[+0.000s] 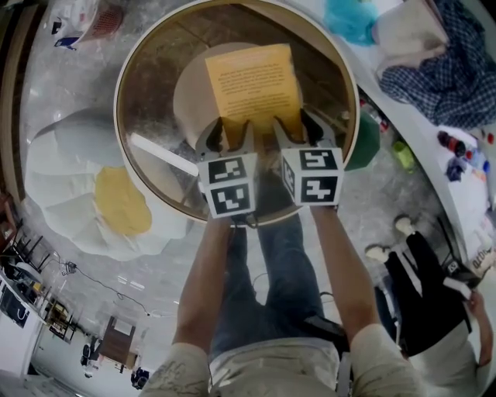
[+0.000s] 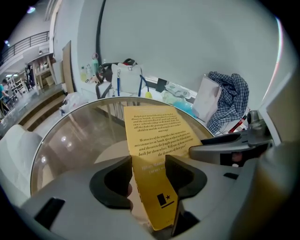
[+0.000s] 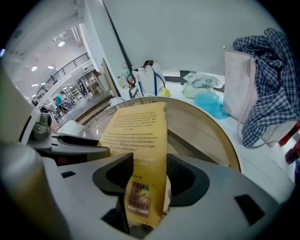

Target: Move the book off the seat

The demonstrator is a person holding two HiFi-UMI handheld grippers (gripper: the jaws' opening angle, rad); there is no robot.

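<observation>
A yellow book with dark print on its cover hangs flat over the round glass table. Both grippers hold it by its near edge. My left gripper is shut on the near left corner. My right gripper is shut on the near right corner. In the left gripper view the book runs out from between the jaws of the left gripper. The right gripper view shows the book pinched in the right gripper. A white egg-shaped seat with a yellow cushion stands left of the table.
A white counter curves along the right with a plaid shirt, a teal bag and small bottles on it. A green object sits at the table's right rim. Another person's legs are at lower right.
</observation>
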